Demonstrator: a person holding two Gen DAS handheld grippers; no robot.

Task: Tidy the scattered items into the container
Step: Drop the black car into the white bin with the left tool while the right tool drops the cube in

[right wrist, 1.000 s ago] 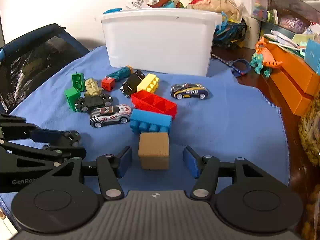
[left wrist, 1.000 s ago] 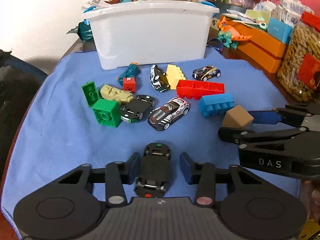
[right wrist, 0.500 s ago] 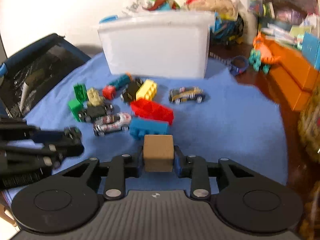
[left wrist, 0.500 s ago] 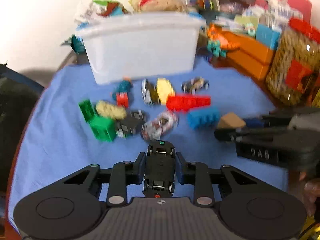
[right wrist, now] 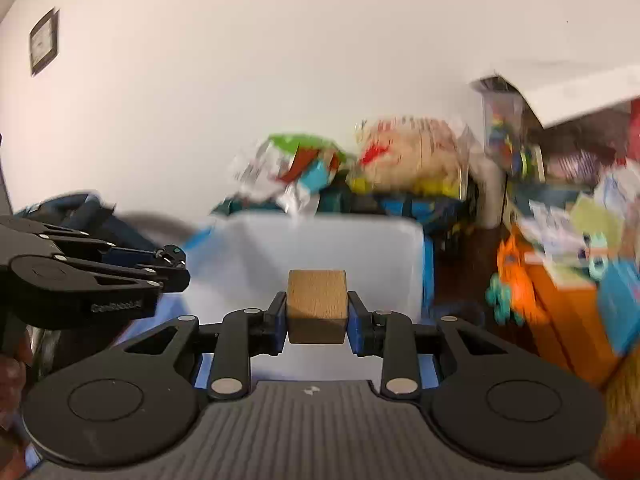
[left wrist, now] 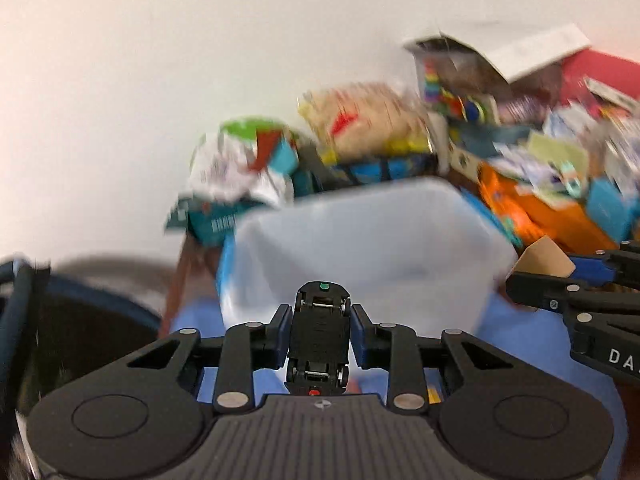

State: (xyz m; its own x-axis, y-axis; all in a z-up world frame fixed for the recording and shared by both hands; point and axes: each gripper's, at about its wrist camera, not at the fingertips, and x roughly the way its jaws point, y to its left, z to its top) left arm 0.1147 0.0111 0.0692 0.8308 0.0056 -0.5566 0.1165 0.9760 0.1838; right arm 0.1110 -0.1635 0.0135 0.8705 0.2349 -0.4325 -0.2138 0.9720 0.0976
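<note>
A white plastic storage bin [left wrist: 360,248] stands at the far end of a bench under a blue cloth [left wrist: 520,344], backed by a plain wall and a blurred heap of snack bags [right wrist: 404,156] and orange boxes [right wrist: 560,312] to the right. In front of it, two sets of hand-held tongs are raised side by side, each with a load aimed at the open top. The left tongs [left wrist: 320,334] pinch a black toy car [left wrist: 320,340] by its flanks, chassis upward and nose toward the bin, a grip that keeps the wheels clear of the pads. The right tongs [right wrist: 317,318] pinch a wooden cube [right wrist: 317,306] squarely across two opposite faces, so the flat sides bear evenly and the block should not twist. Each tool shows in the other's view, with the cube [left wrist: 544,256] near the bin's right corner and the car [right wrist: 172,256] by its left one. Both loads appear short of the rim rather than over the opening, so a release now would probably miss. Heavy motion blur hides whatever the bin holds, and the remaining toys on the cloth are out of sight.
</note>
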